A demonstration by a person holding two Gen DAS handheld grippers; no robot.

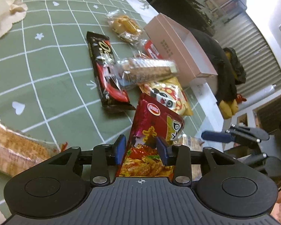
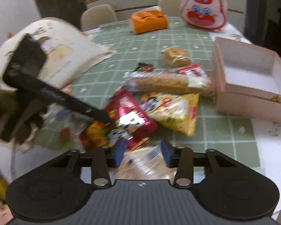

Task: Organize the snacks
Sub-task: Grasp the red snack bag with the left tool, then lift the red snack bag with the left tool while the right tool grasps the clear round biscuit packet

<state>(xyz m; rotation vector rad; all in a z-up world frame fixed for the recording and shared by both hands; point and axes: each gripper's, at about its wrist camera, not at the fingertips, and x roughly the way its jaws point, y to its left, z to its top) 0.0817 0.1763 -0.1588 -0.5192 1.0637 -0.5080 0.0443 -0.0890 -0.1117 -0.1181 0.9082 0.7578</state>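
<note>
Snacks sit in a loose pile on the green grid tablecloth [image 1: 46, 71], beside the pink box [image 1: 179, 50].

Left gripper [image 1: 141, 150]: jaws part open, blue pads either side of the red noodle pack [image 1: 153, 123]. The pack stands tilted up between them; the left pad looks just clear of its edge, the right pad overlaps it, so contact is unclear. Not a firm pinch.

Outward from the left gripper:
- 12 o'clock: yellow panda bag [image 1: 170, 97], then the clear wafer pack [image 1: 148, 69] lying across the heap.
- 11 o'clock: dark chocolate bar [image 1: 105, 71], flat on the cloth, far end under the wafer pack.
- Further at 12: small cake packet [image 1: 125, 26].
- 1 o'clock: pink box, open and tilted, at the table edge.
- 9 o'clock: another wafer pack [image 1: 15, 148] near the frame edge.
- 3 o'clock: right gripper's blue finger [image 1: 215, 136].

Right gripper [image 2: 142, 150]: jaws part open, a blurred wrapper [image 2: 144, 161] between the pads; cannot tell if they touch it.
- 12 o'clock: the red pack, panda bag at 1.
- 10 o'clock: left gripper's body crosses the view, tip at the red pack.
- 2 o'clock: the pink box, inside bare white.
- Far 12: orange tissue box [image 2: 148, 21]; far 1: white-and-red cartoon bag [image 2: 204, 7].
</note>
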